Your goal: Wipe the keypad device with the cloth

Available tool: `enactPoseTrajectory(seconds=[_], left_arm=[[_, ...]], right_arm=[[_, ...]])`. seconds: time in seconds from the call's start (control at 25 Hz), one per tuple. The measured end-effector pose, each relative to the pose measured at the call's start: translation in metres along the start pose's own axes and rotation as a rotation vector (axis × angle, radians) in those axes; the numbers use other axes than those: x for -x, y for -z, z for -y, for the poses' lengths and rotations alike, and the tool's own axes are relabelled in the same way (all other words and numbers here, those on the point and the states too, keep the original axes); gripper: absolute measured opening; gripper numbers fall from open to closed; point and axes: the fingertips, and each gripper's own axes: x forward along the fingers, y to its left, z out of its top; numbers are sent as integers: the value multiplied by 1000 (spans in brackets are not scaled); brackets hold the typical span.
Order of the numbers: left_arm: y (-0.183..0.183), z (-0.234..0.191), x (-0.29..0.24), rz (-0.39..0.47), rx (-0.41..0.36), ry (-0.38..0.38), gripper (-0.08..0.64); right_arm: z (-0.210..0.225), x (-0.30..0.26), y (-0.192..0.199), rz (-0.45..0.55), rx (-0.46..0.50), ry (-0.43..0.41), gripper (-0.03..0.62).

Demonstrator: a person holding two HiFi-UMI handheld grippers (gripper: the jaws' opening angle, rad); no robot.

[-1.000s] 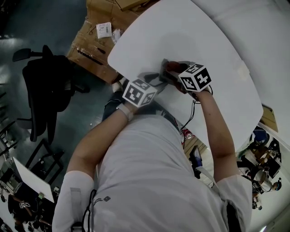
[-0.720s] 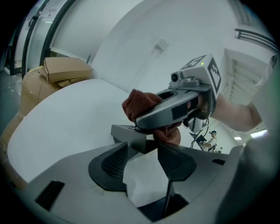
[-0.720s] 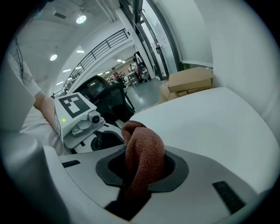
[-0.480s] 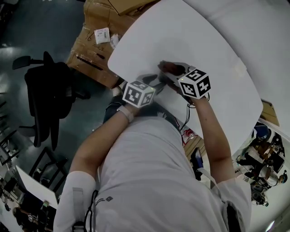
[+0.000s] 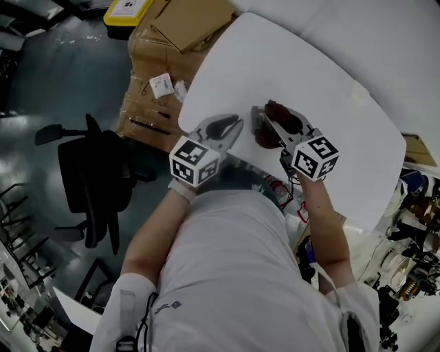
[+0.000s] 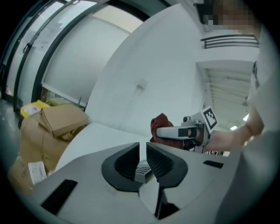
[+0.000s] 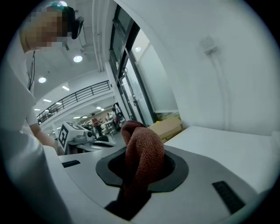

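In the left gripper view, my left gripper (image 6: 143, 154) has its jaws closing to a narrow gap. A small grey keypad device (image 6: 142, 169) with a dotted face sits low between the pads and touches both. Beyond it, my right gripper (image 6: 162, 129) hangs over the white table (image 6: 94, 135), shut on a rust-red cloth (image 6: 160, 122). The right gripper view shows that cloth (image 7: 142, 155) bunched and standing up out of the jaws. From the head view, the left gripper (image 5: 223, 128) is left of the cloth (image 5: 276, 124), a short gap apart, at the table's near edge.
Cardboard boxes (image 5: 172, 41) are stacked on the floor past the table's left end, and a yellow bin (image 5: 127, 8) stands behind them. A black office chair (image 5: 93, 175) stands at the left. A white wall (image 6: 144, 65) rises behind the table.
The two grippers were close together over the dark device. Now the left one has drawn away to the left and its jaws have narrowed. The right one still holds the cloth.
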Motion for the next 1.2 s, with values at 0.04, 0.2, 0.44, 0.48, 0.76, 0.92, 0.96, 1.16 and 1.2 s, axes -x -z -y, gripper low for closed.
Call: enactPoseTrajectory(seconds=[0.04, 0.2, 0.44, 0.48, 0.76, 0.92, 0.96, 1.16, 1.2], left_arm=[[-10, 4, 9, 6, -41, 11, 50], [-39, 14, 44, 26, -87, 64, 34], [-58, 33, 94, 51, -74, 141, 20], [-60, 35, 100, 55, -81, 145, 18], [-64, 40, 116, 91, -133, 143, 18], [-72, 44, 118, 134, -118, 94, 14], [-75, 46, 117, 142, -117, 94, 14], [-79, 60, 112, 144, -135, 121, 12], [-78, 62, 110, 131, -155, 116, 11]], right_arm=[[-5, 7, -6, 26, -4, 28, 100], [-27, 32, -23, 127, -35, 145, 100], [-70, 74, -32, 210, -41, 237, 100], [-76, 78, -33, 221, -40, 243, 100], [-100, 94, -30, 261, 28, 271, 100], [-107, 110, -28, 287, 38, 302, 100], [-107, 112, -27, 293, 37, 309, 100], [-111, 118, -26, 313, 35, 324, 100], [-111, 118, -26, 315, 44, 323, 100]])
